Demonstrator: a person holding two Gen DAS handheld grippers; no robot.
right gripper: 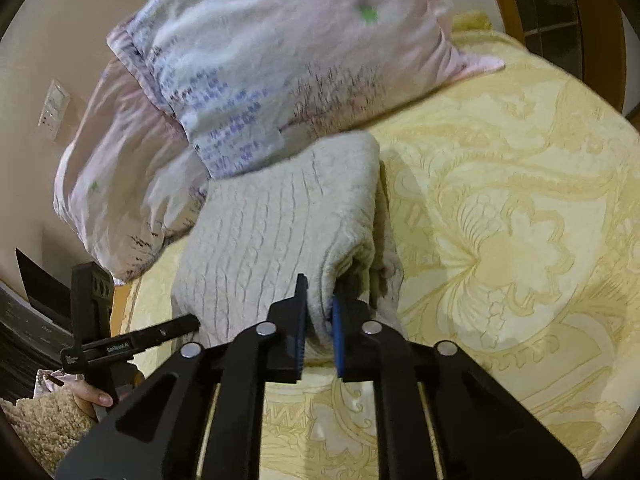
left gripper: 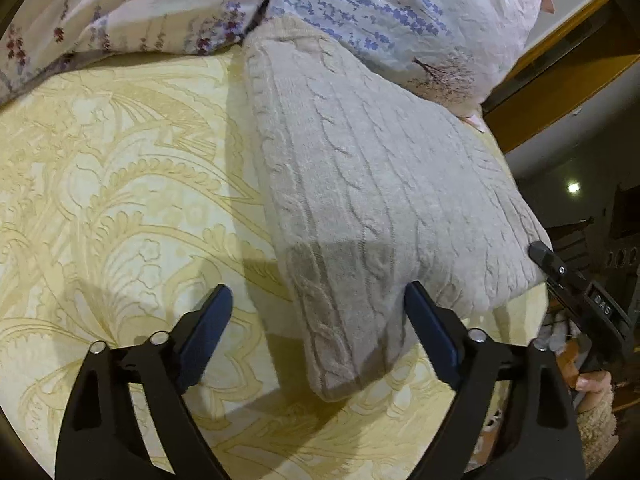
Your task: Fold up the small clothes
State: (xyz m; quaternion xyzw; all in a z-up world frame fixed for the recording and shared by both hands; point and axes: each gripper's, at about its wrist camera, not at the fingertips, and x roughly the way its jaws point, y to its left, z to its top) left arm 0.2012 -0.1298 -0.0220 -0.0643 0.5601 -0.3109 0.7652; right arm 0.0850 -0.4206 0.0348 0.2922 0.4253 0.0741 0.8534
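While left gripper [left gripper: 318,308] gapes, right gripper [right gripper: 320,300] pinches sweater [right gripper: 276,232].

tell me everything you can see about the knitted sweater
The sweater is pale grey-cream cable knit, soft and thick, folded into a rough rectangle on the yellow patterned bedspread. Its far end touches the floral pillow. The right tongs are shut on a near corner, bunching the layers there. The left tongs are open over the opposite corner, their right finger against the knit.

Both wrist views close above bed [left gripper: 120,168], facing pillows [right gripper: 260,60], perhaps from opposite sides
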